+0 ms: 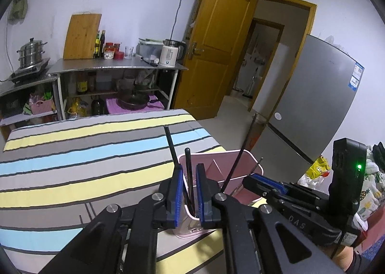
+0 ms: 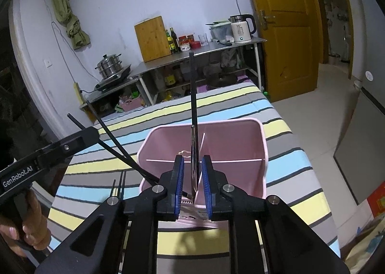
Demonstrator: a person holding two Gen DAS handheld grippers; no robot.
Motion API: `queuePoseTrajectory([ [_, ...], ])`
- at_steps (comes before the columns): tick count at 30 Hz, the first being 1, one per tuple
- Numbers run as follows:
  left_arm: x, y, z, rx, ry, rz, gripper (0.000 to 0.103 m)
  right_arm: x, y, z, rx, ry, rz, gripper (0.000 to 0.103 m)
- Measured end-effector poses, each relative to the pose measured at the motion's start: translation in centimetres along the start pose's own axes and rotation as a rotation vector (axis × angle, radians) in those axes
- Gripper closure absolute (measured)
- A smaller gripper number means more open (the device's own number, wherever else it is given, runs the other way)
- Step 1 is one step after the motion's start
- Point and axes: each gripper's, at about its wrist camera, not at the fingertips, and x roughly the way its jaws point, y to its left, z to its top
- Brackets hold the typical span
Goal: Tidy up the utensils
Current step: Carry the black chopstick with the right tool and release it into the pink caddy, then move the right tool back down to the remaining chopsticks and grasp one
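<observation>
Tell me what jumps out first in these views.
A pink divided holder sits on the striped tablecloth. The left gripper, open, flanks a black chopstick standing in it. The right gripper, also open, straddles a tall dark utensil.

Each camera sits close behind its own tongs, looking steeply down over the pink bin (image 1: 231, 168) on the striped tabletop (image 2: 240, 96). Both views share the bin and the shelf (image 1: 115, 67) and door (image 2: 286, 33) beyond it.

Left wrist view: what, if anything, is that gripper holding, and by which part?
Nothing, it seems. A black chopstick stands in the pink utensil holder between the left gripper's pads, with a slim gap showing on each side.
</observation>
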Motion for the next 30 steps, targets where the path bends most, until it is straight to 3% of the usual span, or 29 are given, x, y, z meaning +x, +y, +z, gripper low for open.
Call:
queuePoseTrajectory([
  [7,-3.8,0.8,-1.5,0.005,-0.045,0.018,0.091,-2.3,-0.2,-0.5,0.004,-0.029,-0.002,0.084],
  [12,-6.5,2.0,-3.5,-0.006,-0.057,0.056,0.083,-3.8,0.6,-1.5,-0.018,-0.044,0.012,0.084],
  [21,-9.9,4.6,-8.3,-0.054,-0.030,0.122,0.083,-6.0,2.3,-3.8,-0.053,-0.056,0.062,0.084],
  [30,-11.1,7.6,-12.7,-0.125,0.021,0.173,0.083,-5.6,3.9,-6.2,-0.064,-0.004,0.110,0.084],
])
